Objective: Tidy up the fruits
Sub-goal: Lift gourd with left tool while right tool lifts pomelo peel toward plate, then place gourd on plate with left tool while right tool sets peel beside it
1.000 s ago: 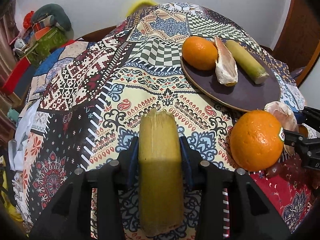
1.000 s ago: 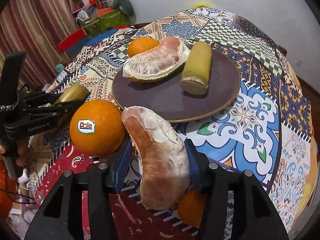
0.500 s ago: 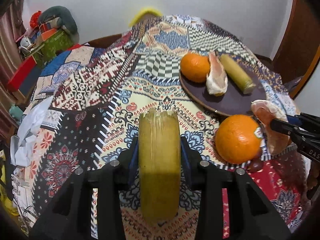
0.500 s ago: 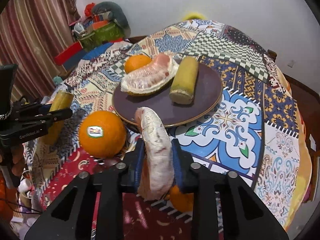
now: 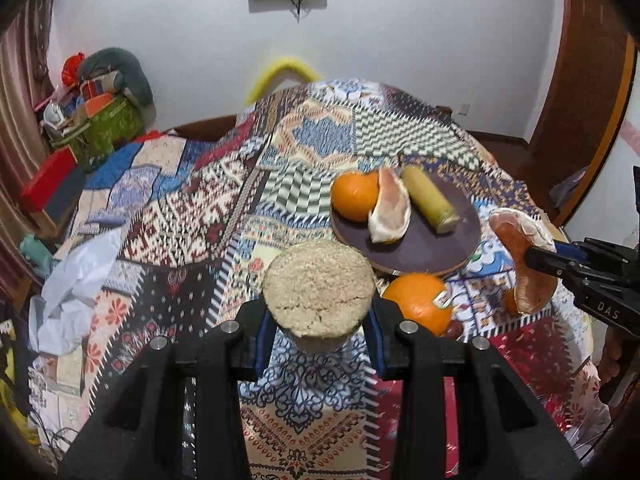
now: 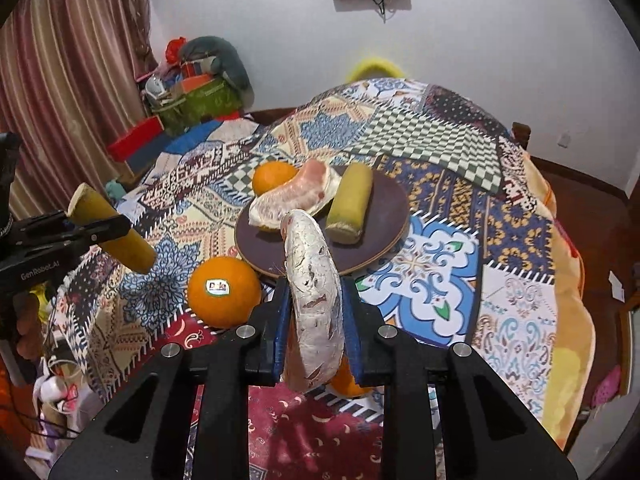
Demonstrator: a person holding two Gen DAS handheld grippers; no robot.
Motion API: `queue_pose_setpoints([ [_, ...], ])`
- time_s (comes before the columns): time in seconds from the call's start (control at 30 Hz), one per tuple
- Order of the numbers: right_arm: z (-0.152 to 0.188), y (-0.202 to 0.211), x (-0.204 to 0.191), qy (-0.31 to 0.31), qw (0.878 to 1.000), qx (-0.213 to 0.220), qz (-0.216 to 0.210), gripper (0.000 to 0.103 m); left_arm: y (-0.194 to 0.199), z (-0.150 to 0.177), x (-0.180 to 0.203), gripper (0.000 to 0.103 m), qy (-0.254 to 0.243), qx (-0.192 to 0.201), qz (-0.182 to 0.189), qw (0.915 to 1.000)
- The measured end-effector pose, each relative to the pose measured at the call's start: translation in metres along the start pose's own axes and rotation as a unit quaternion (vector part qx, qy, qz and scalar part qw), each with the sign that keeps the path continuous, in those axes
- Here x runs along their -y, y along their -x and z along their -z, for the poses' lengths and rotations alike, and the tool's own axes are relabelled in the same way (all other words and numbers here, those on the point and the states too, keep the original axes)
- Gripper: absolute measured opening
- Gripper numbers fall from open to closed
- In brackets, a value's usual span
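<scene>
Left gripper (image 5: 318, 322): clamped on a sugarcane piece (image 5: 319, 289), cut end toward the camera.
Right gripper (image 6: 314, 332): clamped on a pomelo segment (image 6: 314, 300), long axis pointing ahead.
Plate (image 6: 376, 236): ahead of both grippers, just beyond the pomelo tip; right gripper nearer.

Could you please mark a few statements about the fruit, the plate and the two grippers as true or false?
1. The left gripper holds a sugarcane piece. True.
2. The right gripper is empty. False: it is shut on a pomelo segment.
3. The plate carries an orange, a pomelo segment and a sugarcane piece. True.
4. The stickered orange sits on the plate. False: it rests on the tablecloth beside the plate.
5. Both held pieces are clear of the tablecloth. True.
</scene>
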State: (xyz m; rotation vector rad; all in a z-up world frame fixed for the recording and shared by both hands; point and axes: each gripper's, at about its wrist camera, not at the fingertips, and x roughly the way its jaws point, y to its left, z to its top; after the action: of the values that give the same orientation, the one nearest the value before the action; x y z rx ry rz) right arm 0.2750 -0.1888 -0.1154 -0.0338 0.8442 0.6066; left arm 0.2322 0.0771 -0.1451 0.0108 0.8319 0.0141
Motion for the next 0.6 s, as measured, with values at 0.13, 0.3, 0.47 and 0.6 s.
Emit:
queue_pose_setpoints([
  [0.13, -0.005, 0.01, 0.007, -0.008, 1.0, 0.015, 0.007, 0.022, 0.008, -0.012, 0.009, 0.038, -0.006, 0.018, 0.009, 0.9998],
  [0.3, -0.013, 0.017, 0.016, -0.015, 0.999, 0.032, 0.015, 0.022, 0.009, -0.024, 0.025, 0.038, -0.02, 0.027, 0.02, 0.9992],
  [0.47, -0.02, 0.02, 0.022, -0.018, 0.999, 0.046, 0.022, 0.022, 0.002, -0.033, 0.04, 0.038, -0.033, 0.028, 0.03, 0.9986],
  [0.6, -0.025, 0.019, 0.026, -0.018, 0.998, 0.053, 0.025, 0.022, -0.005, -0.039, 0.048, 0.038, -0.037, 0.028, 0.038, 0.9982],
])
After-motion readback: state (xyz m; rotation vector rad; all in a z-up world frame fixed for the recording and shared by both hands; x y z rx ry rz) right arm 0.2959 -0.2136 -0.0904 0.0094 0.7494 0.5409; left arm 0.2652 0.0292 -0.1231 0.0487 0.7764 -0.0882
